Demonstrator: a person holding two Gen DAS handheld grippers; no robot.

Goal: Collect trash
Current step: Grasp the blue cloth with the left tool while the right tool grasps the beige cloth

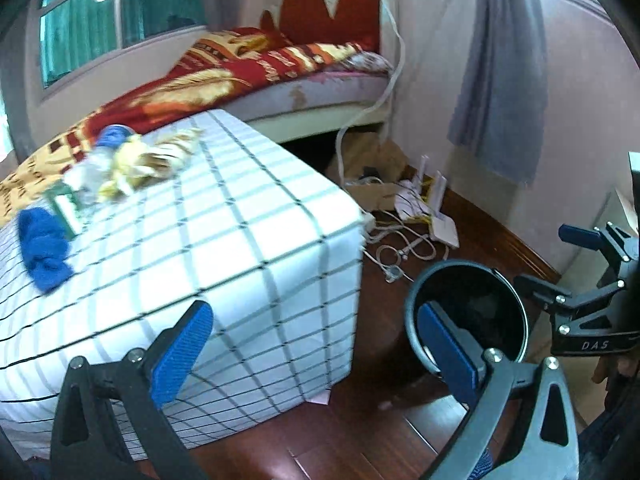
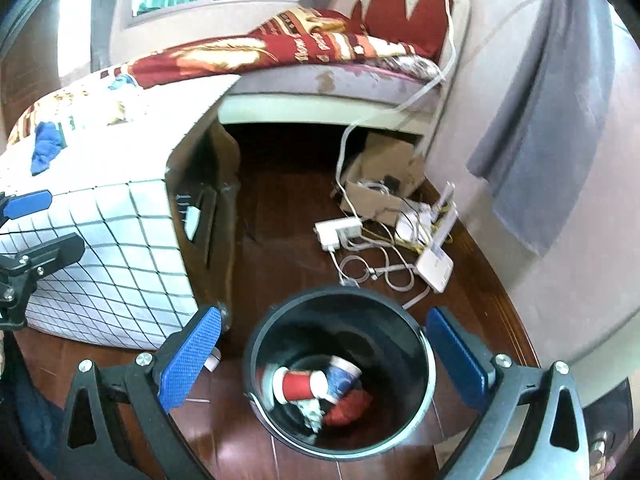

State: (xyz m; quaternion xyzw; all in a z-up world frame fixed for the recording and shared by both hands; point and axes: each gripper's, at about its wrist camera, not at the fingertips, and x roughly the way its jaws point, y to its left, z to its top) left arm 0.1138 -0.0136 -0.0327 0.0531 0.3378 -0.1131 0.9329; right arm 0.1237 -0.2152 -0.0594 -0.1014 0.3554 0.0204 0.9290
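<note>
A black trash bin (image 2: 340, 368) stands on the wooden floor; inside lie a red can (image 2: 298, 385), a blue paper cup (image 2: 342, 376) and red crumpled scraps. My right gripper (image 2: 322, 358) hangs open and empty right above the bin. My left gripper (image 1: 316, 354) is open and empty, between the bin (image 1: 468, 312) and the checked-cloth table (image 1: 224, 248). On the table's far left lie a clear plastic bottle with a blue cap (image 1: 96, 160), yellow crumpled wrappers (image 1: 148, 160), a green packet (image 1: 64, 208) and a blue cloth (image 1: 44, 248).
A bed (image 1: 280, 80) with a red blanket stands behind the table. Cables, a power strip (image 2: 338, 232), white routers (image 2: 434, 260) and a cardboard box (image 2: 380, 184) lie on the floor by the wall. A grey curtain (image 2: 552, 120) hangs at the right.
</note>
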